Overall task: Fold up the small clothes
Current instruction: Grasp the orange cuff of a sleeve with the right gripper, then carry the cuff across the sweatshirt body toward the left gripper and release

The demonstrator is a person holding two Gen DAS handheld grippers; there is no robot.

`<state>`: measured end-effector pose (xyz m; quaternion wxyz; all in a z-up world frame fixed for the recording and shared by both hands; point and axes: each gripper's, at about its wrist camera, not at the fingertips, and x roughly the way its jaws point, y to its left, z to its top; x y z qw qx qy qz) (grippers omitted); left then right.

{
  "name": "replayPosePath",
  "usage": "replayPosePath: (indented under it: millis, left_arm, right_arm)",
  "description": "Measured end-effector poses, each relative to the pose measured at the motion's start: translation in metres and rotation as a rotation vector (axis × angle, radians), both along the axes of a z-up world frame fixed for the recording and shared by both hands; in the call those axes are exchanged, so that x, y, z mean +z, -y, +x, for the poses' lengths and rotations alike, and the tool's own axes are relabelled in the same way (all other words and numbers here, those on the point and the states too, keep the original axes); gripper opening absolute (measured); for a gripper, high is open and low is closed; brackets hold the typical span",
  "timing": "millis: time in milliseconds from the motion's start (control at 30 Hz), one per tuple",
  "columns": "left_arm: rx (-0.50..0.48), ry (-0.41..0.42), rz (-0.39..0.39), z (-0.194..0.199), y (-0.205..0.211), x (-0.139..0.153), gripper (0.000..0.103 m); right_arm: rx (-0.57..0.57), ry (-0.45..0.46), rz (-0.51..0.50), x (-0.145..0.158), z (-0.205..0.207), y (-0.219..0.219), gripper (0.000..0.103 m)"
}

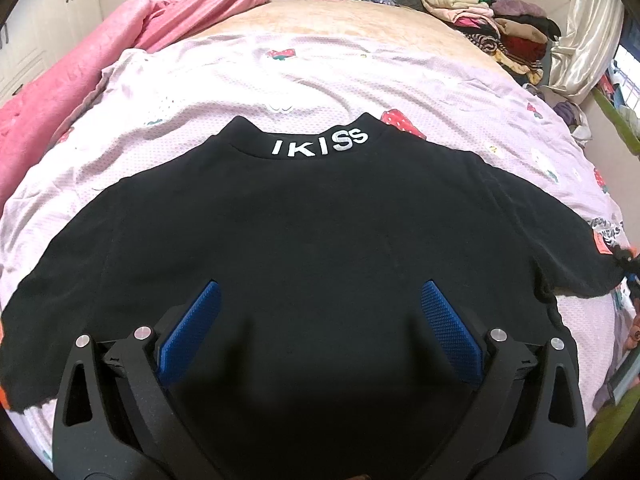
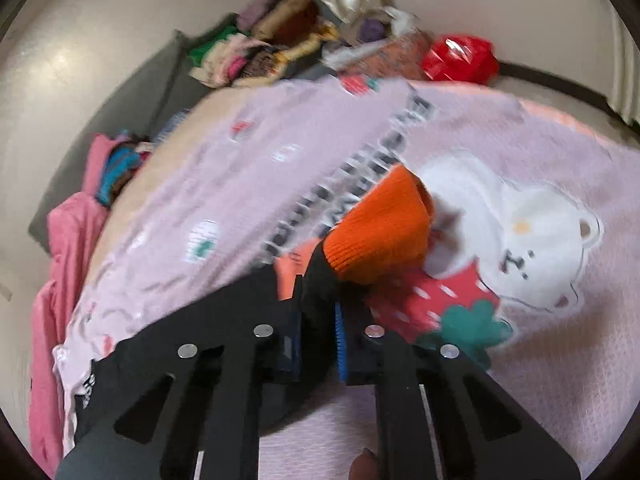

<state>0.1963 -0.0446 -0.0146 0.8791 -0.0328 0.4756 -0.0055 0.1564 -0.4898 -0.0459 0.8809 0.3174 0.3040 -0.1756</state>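
We see the bed [image 1: 348, 32] under a lilac strawberry-print blanket [image 1: 224, 80], with a pink quilt [image 1: 80, 60] along its left edge and a pile of clothes [image 1: 496, 20] at the far right corner. A black top [image 1: 320, 216] lies flat mid-blanket, collar toward the far edge, sleeves spread along the left–right axis. Our left gripper [image 1: 318, 300] hangs over its lower body, jaws wide apart. Our right gripper [image 2: 318, 320] is clamped on the black sleeve just behind its orange cuff [image 2: 376, 228], over the blanket.
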Motion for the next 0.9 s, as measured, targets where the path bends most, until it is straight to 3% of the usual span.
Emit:
replayPosePath:
  millis: [167,500,633,900]
  left_arm:
    - [0.006,0.009,-0.004,-0.003,-0.005,0.005,0.094]
    - [0.068,0.067,-0.052,-0.014,-0.042,0.031,0.094]
    - [0.091,0.084,-0.104,-0.019,-0.063,0.04,0.094]
    - [0.101,0.093,-0.301,-0.03,-0.103,0.043,0.094]
  right_arm:
    - [0.123,0.107,-0.127,0.039,-0.005,-0.035,0.011]
    - [0.406,0.212,-0.276,0.093,0.01,-0.136,0.011]
    - [0.504,0.227,-0.301,0.099,0.017,-0.18,0.011]
    - [0.662,0.225,-0.364,0.095,0.022,-0.262,0.011]
